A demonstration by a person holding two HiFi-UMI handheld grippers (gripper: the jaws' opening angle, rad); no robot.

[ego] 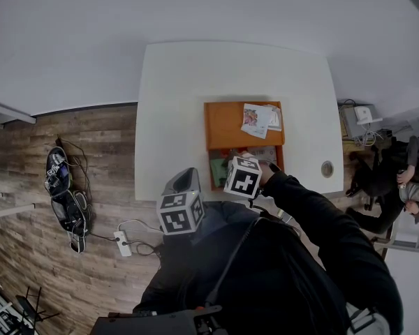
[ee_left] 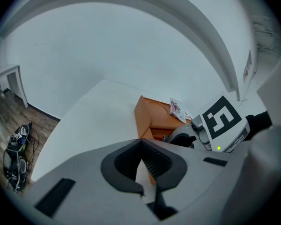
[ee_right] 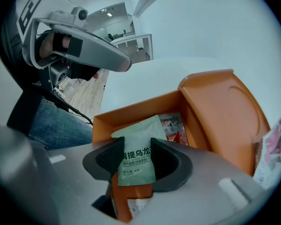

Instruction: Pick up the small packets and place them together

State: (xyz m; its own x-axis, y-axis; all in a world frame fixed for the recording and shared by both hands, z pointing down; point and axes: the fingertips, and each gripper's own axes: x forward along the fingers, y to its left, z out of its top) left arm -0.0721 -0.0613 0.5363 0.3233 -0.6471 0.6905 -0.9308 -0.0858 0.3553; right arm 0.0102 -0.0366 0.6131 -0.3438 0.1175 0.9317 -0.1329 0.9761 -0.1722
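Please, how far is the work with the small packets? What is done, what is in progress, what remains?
Done: a few packets lie together on the flat half of the orange box. In hand: the right gripper hovers over the deep half, a green packet between its open jaws, seemingly not gripped yet; the left gripper is empty. Left: that packet and a red packet beside it.

Table (ego: pixel 174 75): box (ee_right: pixel 131 110) sits toward your near edge, its open lid (ego: pixel 227 124) lying flat behind the compartment. Loose packets (ego: pixel 260 118) lie on the lid's right part. One packet (ee_right: pixel 140 170) is in the compartment, between your right gripper's (ee_right: pixel 138 149) jaws. Your left gripper (ego: pixel 187 176) is just left of it.
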